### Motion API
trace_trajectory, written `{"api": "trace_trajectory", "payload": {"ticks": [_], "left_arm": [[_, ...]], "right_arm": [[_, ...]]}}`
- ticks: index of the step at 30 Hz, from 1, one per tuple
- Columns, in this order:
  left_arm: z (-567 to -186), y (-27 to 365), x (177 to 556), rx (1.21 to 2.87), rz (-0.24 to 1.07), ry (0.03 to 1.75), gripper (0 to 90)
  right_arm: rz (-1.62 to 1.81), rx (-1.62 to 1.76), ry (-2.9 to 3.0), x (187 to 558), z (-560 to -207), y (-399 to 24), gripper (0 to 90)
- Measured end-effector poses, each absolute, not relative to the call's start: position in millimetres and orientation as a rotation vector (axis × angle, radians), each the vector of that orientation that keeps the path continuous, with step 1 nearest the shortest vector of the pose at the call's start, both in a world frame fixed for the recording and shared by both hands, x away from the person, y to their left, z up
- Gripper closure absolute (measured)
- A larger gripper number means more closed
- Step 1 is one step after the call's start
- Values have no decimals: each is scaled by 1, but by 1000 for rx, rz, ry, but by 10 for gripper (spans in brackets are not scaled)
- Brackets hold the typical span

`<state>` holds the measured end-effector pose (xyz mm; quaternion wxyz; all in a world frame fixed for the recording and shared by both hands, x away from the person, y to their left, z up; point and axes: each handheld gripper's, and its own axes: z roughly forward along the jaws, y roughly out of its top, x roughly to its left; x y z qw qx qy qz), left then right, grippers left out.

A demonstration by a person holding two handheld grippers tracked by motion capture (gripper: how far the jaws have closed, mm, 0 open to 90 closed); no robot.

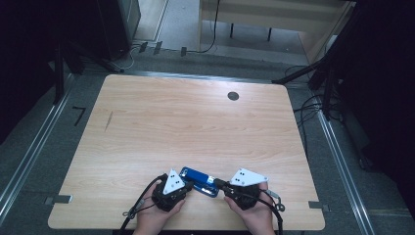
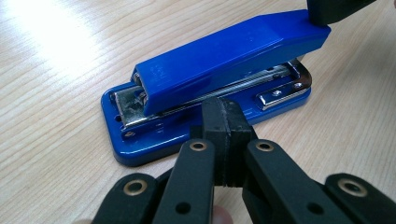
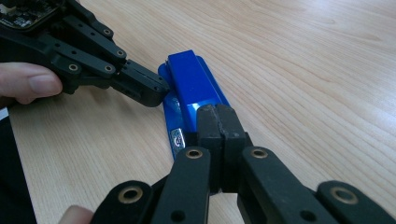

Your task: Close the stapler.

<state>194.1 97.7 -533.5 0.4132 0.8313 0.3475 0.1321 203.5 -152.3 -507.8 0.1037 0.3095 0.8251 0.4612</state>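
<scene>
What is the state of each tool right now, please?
Left tool: closed, holding nothing, tip against the side of the blue stapler.
Right tool: closed, holding nothing, tip at the stapler's rear end.

Your stapler (image 2: 219, 60) is a glossy royal blue on both its top arm and its base, with a bright silver metal channel and hinge plate between them. Your left gripper (image 1: 188, 186) and right gripper (image 1: 219, 183) are matt black, with brass-coloured rivets along the links, and each carries a pale grey plate with small dark dots. The tabletop (image 1: 195, 122) is light beech wood with fine, streaky grain, marked by one round dark grey disc (image 1: 233, 96). The floor (image 1: 29, 147) is dark grey.
</scene>
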Motion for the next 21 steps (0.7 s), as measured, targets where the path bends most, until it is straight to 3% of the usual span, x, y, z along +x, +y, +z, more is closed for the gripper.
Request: {"api": "trace_trajectory", "payload": {"ticks": [16, 21], "left_arm": [[-529, 126, 190, 2022, 340, 908, 900], [-526, 148, 192, 1951, 386, 960, 813]], "right_arm": [[1493, 989, 2391, 190, -507, -155, 900], [1484, 988, 2436, 184, -515, -154, 900]]}}
